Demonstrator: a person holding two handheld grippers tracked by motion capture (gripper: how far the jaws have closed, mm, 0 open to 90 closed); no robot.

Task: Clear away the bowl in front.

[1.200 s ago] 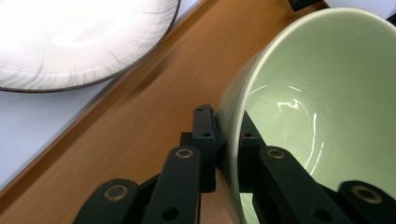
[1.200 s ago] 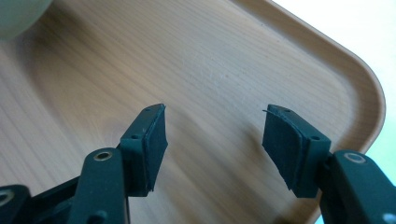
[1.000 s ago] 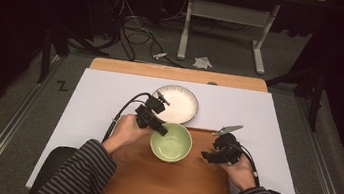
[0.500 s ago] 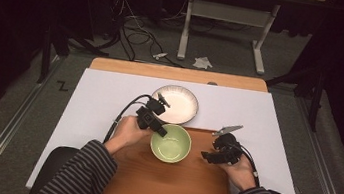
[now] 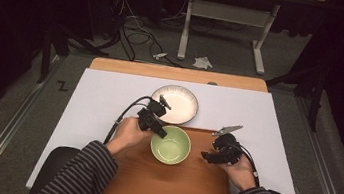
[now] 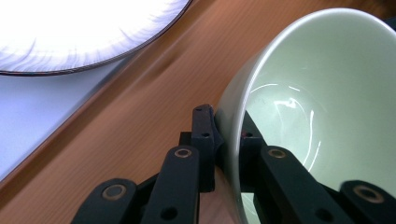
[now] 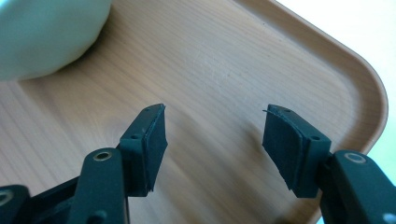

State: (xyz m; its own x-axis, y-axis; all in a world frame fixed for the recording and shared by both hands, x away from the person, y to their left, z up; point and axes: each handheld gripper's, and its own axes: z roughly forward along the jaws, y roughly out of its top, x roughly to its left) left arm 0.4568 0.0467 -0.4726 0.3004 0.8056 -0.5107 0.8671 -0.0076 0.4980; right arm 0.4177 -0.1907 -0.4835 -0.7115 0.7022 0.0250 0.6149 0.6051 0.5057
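Bowl (image 5: 170, 145), pale green and glazed, sits on the far half of a wooden tray (image 5: 168, 185) on the white-topped bench (image 5: 98, 102). It looks like ceramic to me: stiff, fairly heavy for its size, smooth enough to slip, and likely to chip if knocked against the tray.

My left hand-held gripper (image 5: 155, 124) is closed on the bowl's rim at its far-left side, one jaw outside the wall and one inside. I judge the rim to be the only sensible hold, since the rounded body is too wide and slick to span. A one-sided pinch like this could let the bowl tip, so it wants a firm squeeze and a slow lift.

My right hand-held gripper (image 5: 213, 156) is to the right of the bowl, over the tray, with its jaws spread wide and nothing between them.

A white plate (image 5: 181, 103) with a dark edge lies on the bench just beyond the tray, close to the bowl.

From the high view I get the whole layout: tray, bowl, plate and both my striped sleeves. The left gripper view adds what that cannot: the jaw pads (image 6: 204, 140) pressed against the rim, and glare on the glaze inside. The right gripper view shows the gap between its open pads (image 7: 154, 144), the tray's rounded corner (image 7: 369, 93), and the bowl's outer wall at the upper left.
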